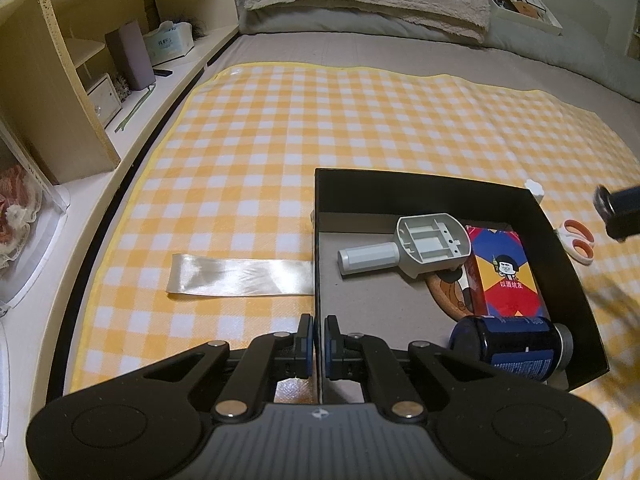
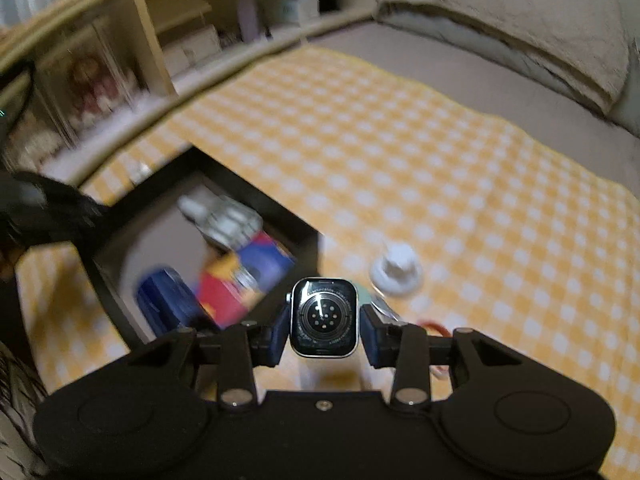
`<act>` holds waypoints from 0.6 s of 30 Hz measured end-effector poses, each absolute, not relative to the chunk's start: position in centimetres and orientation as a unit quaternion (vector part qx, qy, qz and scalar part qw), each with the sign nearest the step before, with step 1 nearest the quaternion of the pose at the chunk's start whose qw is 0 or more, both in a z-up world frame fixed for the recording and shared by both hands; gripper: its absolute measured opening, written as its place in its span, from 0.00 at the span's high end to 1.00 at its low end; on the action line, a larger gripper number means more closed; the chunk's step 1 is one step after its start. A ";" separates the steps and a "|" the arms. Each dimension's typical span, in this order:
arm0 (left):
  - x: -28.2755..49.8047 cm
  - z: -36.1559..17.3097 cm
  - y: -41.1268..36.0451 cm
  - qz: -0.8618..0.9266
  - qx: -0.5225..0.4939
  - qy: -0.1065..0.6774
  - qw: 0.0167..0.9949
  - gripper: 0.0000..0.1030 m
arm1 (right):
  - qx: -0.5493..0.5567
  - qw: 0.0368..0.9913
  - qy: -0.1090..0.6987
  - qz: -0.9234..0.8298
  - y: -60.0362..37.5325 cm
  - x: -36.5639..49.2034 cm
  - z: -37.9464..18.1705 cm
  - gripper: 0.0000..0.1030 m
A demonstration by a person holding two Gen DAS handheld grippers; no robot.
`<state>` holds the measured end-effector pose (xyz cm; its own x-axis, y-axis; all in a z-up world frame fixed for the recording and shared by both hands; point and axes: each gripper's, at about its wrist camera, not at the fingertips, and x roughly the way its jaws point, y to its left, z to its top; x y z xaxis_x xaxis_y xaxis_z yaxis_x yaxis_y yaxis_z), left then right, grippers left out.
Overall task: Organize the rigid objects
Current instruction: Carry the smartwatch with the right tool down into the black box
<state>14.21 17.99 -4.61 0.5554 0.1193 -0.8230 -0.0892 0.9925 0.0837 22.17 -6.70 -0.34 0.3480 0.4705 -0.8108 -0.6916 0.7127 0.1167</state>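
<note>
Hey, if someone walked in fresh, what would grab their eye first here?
Probably the square smartwatch body, sensor back showing, clamped in the right gripper above the yellow-and-white checked cloth. Next, the black open box, holding a grey plastic handle piece, a colourful carton and a dark blue can, its wall pinched by the left gripper.

In the right wrist view, motion blur smears the box (image 2: 280, 216) and its contents at nine o'clock. The scissors (image 2: 434, 326) hide behind the gripper link at three o'clock. In the left wrist view, the can's (image 1: 516, 346) print is unreadable, and the right gripper (image 1: 618, 210) is cut off at three o'clock.
</note>
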 end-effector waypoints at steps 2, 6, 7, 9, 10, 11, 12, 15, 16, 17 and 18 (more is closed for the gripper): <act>14.2 -4.6 18.0 0.059 0.017 0.468 0.882 0.95 | -0.118 0.811 0.438 0.369 -5.2 22.0 0.2 0.62; 14.2 -4.6 18.0 0.058 0.020 0.468 0.881 0.95 | -0.110 0.804 0.436 0.388 -1.4 21.6 0.3 0.62; 14.2 -4.6 18.0 0.058 0.019 0.469 0.881 0.95 | -0.107 0.801 0.440 0.392 -0.3 21.6 0.0 0.62; 14.1 -4.6 18.0 0.058 0.018 0.469 0.881 0.95 | -0.102 0.794 0.447 0.399 1.5 21.6 -0.4 0.62; 14.2 -4.6 18.0 0.058 0.016 0.470 0.881 0.95 | -0.103 0.790 0.452 0.401 2.6 21.5 -0.8 0.62; 14.2 -4.6 18.1 0.058 0.014 0.470 0.881 0.95 | -0.101 0.787 0.456 0.403 3.3 21.5 -1.1 0.62; 14.2 -4.6 18.1 0.058 0.014 0.470 0.881 0.95 | -0.098 0.783 0.461 0.405 4.1 21.5 -1.5 0.62; 14.2 -4.6 18.0 0.056 0.022 0.470 0.881 0.95 | -0.082 0.771 0.480 0.410 6.1 21.7 -2.7 0.62; 14.2 -4.7 18.0 0.054 0.025 0.469 0.881 0.95 | -0.077 0.767 0.485 0.412 6.6 21.6 -3.1 0.62; 14.2 -4.7 18.0 0.054 0.025 0.469 0.881 0.95 | -0.073 0.764 0.491 0.413 7.1 21.5 -3.4 0.62; 14.2 -4.7 18.0 0.054 0.024 0.469 0.881 0.95 | -0.068 0.760 0.498 0.413 7.6 21.5 -3.9 0.62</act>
<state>14.25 17.96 -4.70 0.5538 0.1173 -0.8243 -0.0722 0.9931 0.0928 21.48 7.62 -3.85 0.1632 0.5603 -0.8120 -0.6952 0.6493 0.3084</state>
